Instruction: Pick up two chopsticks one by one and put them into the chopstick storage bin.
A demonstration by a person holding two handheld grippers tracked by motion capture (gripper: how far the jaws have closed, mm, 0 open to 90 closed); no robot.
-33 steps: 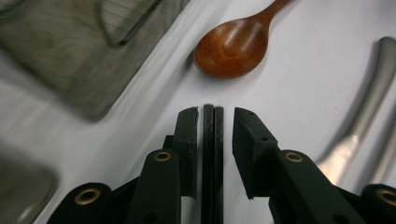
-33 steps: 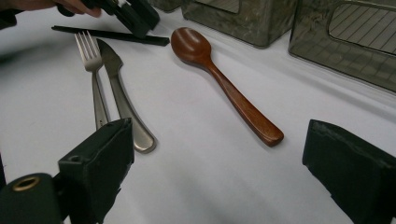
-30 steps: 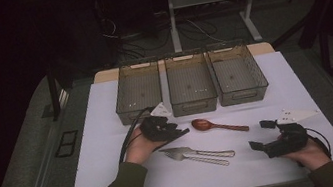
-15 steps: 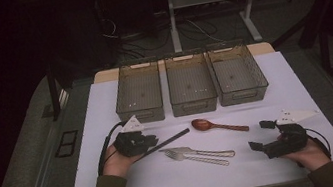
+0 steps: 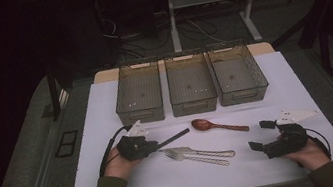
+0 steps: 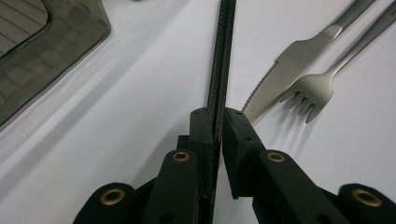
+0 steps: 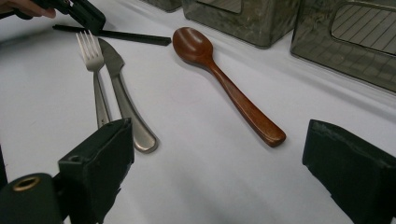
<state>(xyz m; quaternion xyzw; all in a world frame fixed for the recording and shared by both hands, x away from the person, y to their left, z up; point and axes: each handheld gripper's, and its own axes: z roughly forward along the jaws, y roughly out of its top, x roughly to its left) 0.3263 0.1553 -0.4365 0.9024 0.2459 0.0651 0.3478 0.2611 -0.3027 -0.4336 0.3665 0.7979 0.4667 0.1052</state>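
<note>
My left gripper (image 5: 154, 146) lies at the left of the white table top. Its jaws have just been closing and now pinch a thin black strip (image 5: 175, 136) that points right toward the spoon. Seen from the left gripper view, the strip (image 6: 223, 56) runs straight ahead out of the shut gripper (image 6: 217, 116). A wooden spoon (image 5: 217, 125), a steel knife (image 5: 206, 151) and a fork (image 5: 196, 158) lie in the middle. My right gripper (image 5: 260, 135) rests at the right, open and holding nothing, and faces the spoon (image 7: 219, 74), knife (image 7: 122, 98) and fork (image 7: 93, 70).
Three smoky see-through bins (image 5: 140, 114) (image 5: 194, 104) (image 5: 244, 95) stand in a row at the back of the white table top (image 5: 105, 133). In the left gripper view the knife (image 6: 294, 60) and fork (image 6: 317, 88) lie to the right of the strip.
My left hand has slid left and a little nearer, and the black strip now shows sticking out of its jaws. The right hand has kept still.
</note>
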